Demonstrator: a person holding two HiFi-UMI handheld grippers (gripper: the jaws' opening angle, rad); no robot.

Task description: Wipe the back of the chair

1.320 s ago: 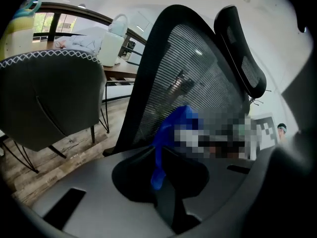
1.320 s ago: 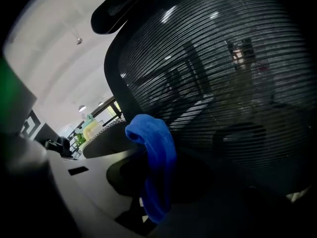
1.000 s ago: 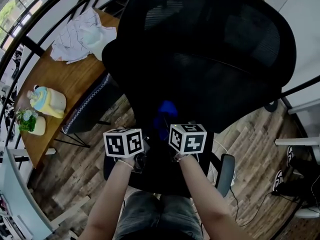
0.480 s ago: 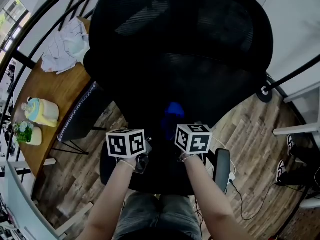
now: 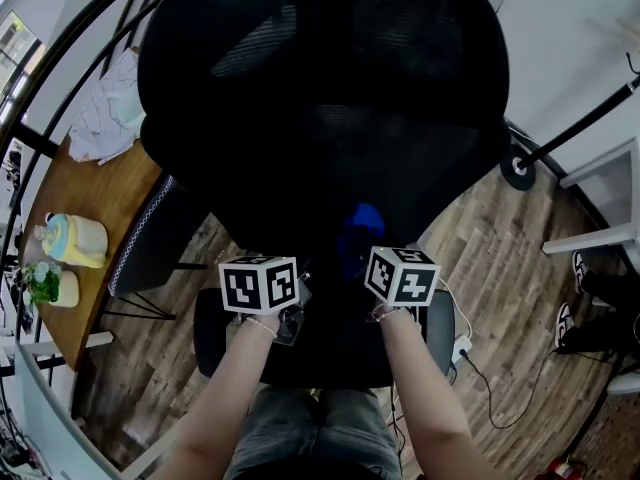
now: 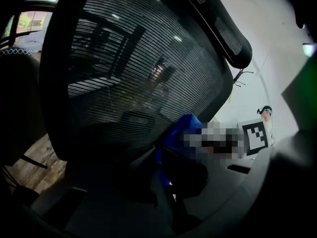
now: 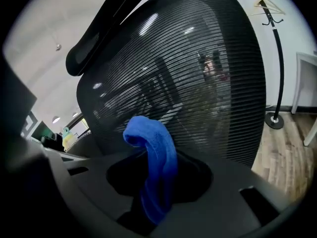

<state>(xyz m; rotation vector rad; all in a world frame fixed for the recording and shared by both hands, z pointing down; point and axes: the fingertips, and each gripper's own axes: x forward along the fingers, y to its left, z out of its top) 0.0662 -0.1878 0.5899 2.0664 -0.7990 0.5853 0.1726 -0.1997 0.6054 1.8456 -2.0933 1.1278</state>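
A big black mesh chair back (image 5: 320,108) fills the top of the head view; its headrest (image 7: 99,29) shows in the right gripper view. My right gripper (image 5: 368,253) is shut on a blue cloth (image 5: 360,233), held against the lower part of the mesh. In the right gripper view the cloth (image 7: 156,167) stands up between the jaws, in front of the chair back (image 7: 198,83). My left gripper (image 5: 282,268) hovers beside it, close to the chair back (image 6: 133,73), its dark jaws together with nothing in them. The cloth (image 6: 182,132) shows to its right.
At the left stands a wooden table (image 5: 95,193) with a heap of clothing (image 5: 105,118), a pastel figure (image 5: 72,240) and a small plant (image 5: 45,283). A second dark chair (image 5: 150,238) is beside it. A coat stand base (image 5: 518,168) and floor cables (image 5: 462,348) lie right.
My right gripper has carried the blue cloth to the right and slightly down along the chair back. The left gripper has kept beside it. The table has slid left in view.
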